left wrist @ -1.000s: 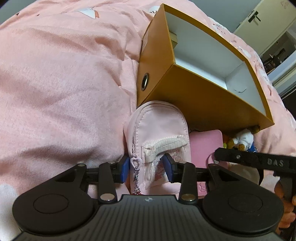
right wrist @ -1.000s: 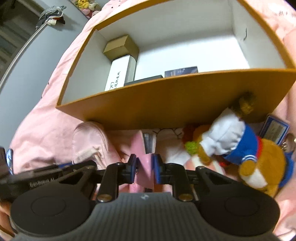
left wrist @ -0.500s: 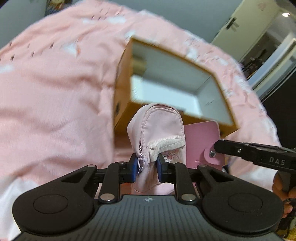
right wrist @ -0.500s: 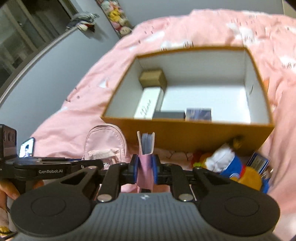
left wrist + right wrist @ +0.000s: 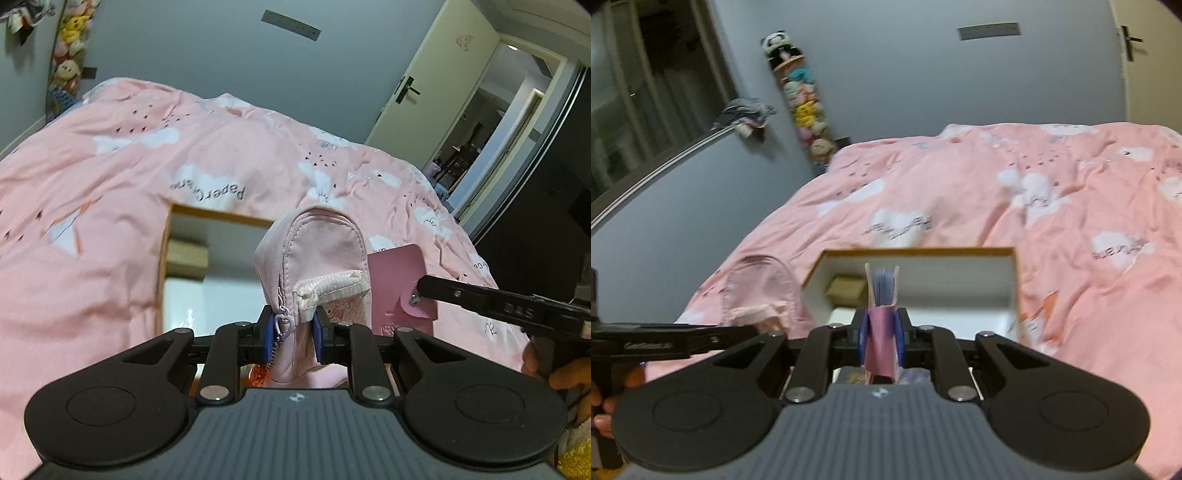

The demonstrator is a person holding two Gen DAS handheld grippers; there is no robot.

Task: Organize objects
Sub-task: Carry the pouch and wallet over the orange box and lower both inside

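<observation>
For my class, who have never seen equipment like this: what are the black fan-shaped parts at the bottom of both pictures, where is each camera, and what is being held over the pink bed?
No robot is here. A person holds a hand-operated clamp in each hand, and a wide-angle camera on each clamp looks forward along its two fingers. The black parts are the clamps' own bodies.

The left wrist view shows the left gripper pinching a small pink backpack-shaped pouch. Beside it, the other clamp holds a pink wallet.

The right wrist view shows the right gripper shut on that same wallet, seen edge-on, with the pouch off to the left.

Below both lies a pink quilt printed with clouds. On it sits an open orange box, white inside, with a little tan carton in it. Both items are held in the air, near or above the box.
</observation>
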